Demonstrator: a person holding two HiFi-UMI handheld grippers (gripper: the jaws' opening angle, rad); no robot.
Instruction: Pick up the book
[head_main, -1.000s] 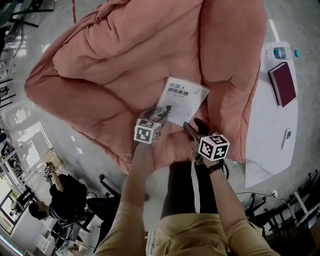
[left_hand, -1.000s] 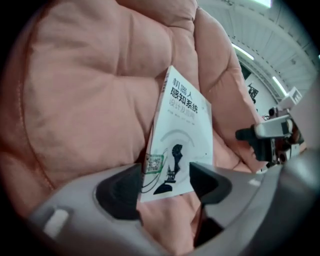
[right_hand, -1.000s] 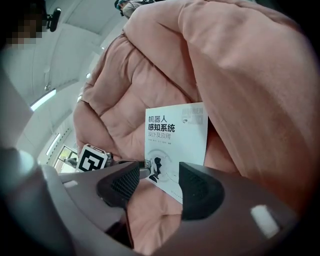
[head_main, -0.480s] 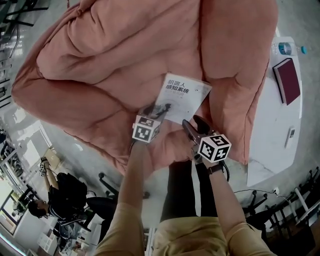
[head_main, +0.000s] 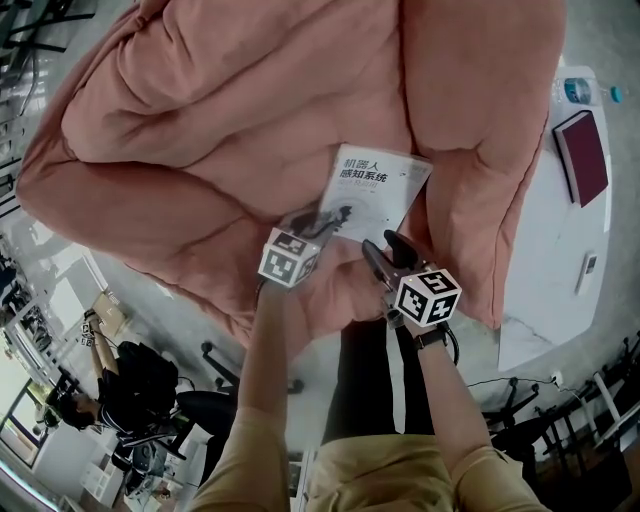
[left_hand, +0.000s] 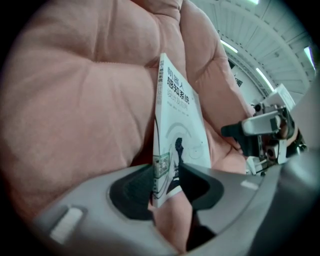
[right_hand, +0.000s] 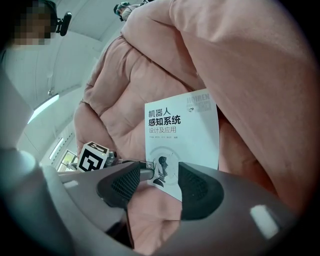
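A white book (head_main: 375, 190) with dark print lies on a big pink cushioned seat (head_main: 220, 130). My left gripper (head_main: 325, 215) is at the book's lower left corner. In the left gripper view the book (left_hand: 180, 125) stands edge-on between the closing jaws of the left gripper (left_hand: 166, 182). It lies against the left pad, and I see no firm squeeze from the right pad. My right gripper (head_main: 385, 245) hovers open just below the book's lower edge. In the right gripper view nothing sits between the jaws of the right gripper (right_hand: 159, 185), and the book (right_hand: 182, 135) lies beyond them.
A white table (head_main: 560, 250) at the right carries a dark red book (head_main: 583, 155), a water bottle (head_main: 585, 92) and a small white remote (head_main: 587, 272). A seated person (head_main: 130, 385) and office chairs are at the lower left. A raised pink bolster (head_main: 480, 120) flanks the book's right side.
The left jaws have narrowed around the book's lower corner. Both hands stay almost where they were, and the book has not visibly lifted.
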